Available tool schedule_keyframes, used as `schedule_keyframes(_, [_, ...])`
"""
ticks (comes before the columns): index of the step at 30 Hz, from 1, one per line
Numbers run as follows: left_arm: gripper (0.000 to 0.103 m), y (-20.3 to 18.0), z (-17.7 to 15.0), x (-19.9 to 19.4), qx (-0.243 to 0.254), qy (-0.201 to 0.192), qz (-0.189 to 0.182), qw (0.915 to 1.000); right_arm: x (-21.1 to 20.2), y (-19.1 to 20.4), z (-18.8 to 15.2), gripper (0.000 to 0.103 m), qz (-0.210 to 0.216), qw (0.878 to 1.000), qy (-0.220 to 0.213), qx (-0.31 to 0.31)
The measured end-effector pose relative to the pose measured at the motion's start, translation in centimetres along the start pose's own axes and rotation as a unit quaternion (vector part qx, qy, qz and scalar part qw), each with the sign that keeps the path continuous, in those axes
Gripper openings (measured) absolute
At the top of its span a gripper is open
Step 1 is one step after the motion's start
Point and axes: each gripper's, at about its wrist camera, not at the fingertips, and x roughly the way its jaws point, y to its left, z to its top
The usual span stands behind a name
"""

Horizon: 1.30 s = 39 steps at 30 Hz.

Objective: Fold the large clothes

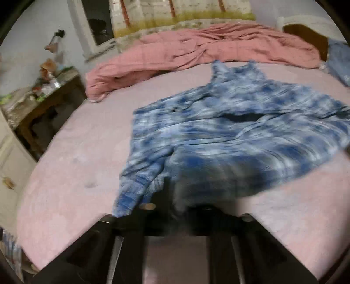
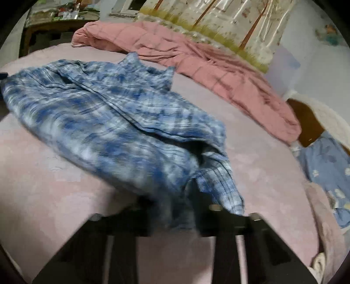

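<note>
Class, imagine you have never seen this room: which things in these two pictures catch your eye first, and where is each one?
First comes the blue-and-white tie-dye garment spread rumpled across the middle of the pale pink bed, its near edge bunched at each hand-held gripper. Behind it, a crumpled pink quilt runs along the far side of the bed, below a patterned wall hanging.

A garment point(image 1: 229, 135) lies spread on the bed point(image 1: 65, 174), its near edge bunched at both grippers: the left gripper point(image 1: 172, 196) and the right gripper point(image 2: 192, 196). Behind it, a rumpled blanket point(image 1: 196, 50) stretches across the bed's far side. A cluttered side table point(image 1: 39, 102) stands left of the bed.
</note>
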Motion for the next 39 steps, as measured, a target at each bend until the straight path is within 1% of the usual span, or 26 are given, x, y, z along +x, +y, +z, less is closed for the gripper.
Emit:
schedule_keyframes(2, [0.009, 0.0, 1.1, -0.7, 0.001, -0.021, 0.014, 0.9997, -0.9, -0.1, 0.8, 0.009, -0.021, 0.999, -0.026, -0.001])
schedule_keyframes(3, [0.009, 0.2, 1.7, -1.0, -0.001, -0.027, 0.014, 0.9995, -1.4, -0.4, 1.5, 0.009, -0.022, 0.999, -0.036, 0.000])
schedule_keyframes(5, [0.010, 1.0, 3.5, -1.5, -0.020, -0.036, 0.001, 0.9992, -2.0, -1.6, 3.4, 0.009, -0.020, 0.998, -0.053, 0.017])
schedule_keyframes(7, [0.010, 1.7, 5.4, -1.5, -0.032, -0.027, -0.010, 0.9991, -2.4, -2.8, 5.1, 0.009, -0.016, 0.997, -0.066, 0.025])
schedule_keyframes(9, [0.012, 2.4, 7.7, -0.8, -0.036, -0.017, -0.014, 0.9991, -2.3, -3.9, 7.3, 0.009, -0.015, 0.996, -0.085, 0.028])
schedule_keyframes(13, [0.013, 3.1, 11.8, 1.9, -0.037, -0.001, -0.015, 0.9992, 0.4, -5.1, 11.7, 0.009, -0.008, 0.996, -0.084, 0.021])
schedule_keyframes(15, [0.013, 3.3, 13.7, 3.7, -0.041, 0.009, -0.018, 0.9990, 2.4, -5.4, 13.4, 0.009, -0.008, 0.997, -0.076, 0.020])
schedule_keyframes(18, [0.012, 3.1, 15.7, 6.8, -0.040, 0.024, -0.008, 0.9989, 5.5, -5.5, 15.4, 0.009, -0.013, 0.997, -0.070, 0.025])
schedule_keyframes(20, [0.013, 2.9, 16.5, 9.1, -0.041, 0.039, -0.005, 0.9984, 7.5, -5.5, 16.3, 0.009, -0.010, 0.997, -0.066, 0.030])
schedule_keyframes(23, [0.013, 2.7, 17.0, 12.0, -0.045, 0.058, -0.007, 0.9973, 10.8, -5.5, 17.2, 0.009, -0.005, 0.998, -0.047, 0.034])
schedule_keyframes(26, [0.015, 2.3, 17.1, 14.4, -0.039, 0.070, -0.006, 0.9968, 13.7, -5.3, 17.4, 0.009, -0.001, 0.999, -0.029, 0.038])
schedule_keyframes(29, [0.016, 2.0, 16.9, 16.2, -0.038, 0.083, -0.011, 0.9958, 16.1, -5.0, 17.4, 0.009, 0.002, 0.999, -0.016, 0.035])
schedule_keyframes(33, [0.017, 1.8, 16.4, 18.1, -0.039, 0.098, -0.018, 0.9942, 18.4, -4.4, 17.3, 0.009, 0.002, 1.000, -0.001, 0.022])
schedule_keyframes(35, [0.020, 1.6, 16.3, 18.4, -0.033, 0.093, -0.015, 0.9950, 19.2, -4.3, 17.2, 0.009, 0.002, 1.000, 0.004, 0.022])
schedule_keyframes(37, [0.023, 1.5, 16.2, 17.8, -0.027, 0.075, -0.008, 0.9968, 20.0, -4.4, 17.0, 0.010, 0.009, 0.999, 0.015, 0.030])
schedule_keyframes(38, [0.030, 1.7, 16.2, 17.2, -0.029, 0.060, -0.003, 0.9978, 20.1, -4.5, 16.9, 0.010, 0.015, 0.999, 0.018, 0.037])
schedule_keyframes(39, [0.034, 1.9, 16.2, 16.5, -0.032, 0.047, 0.000, 0.9984, 20.0, -4.9, 16.9, 0.010, 0.024, 0.998, 0.020, 0.048])
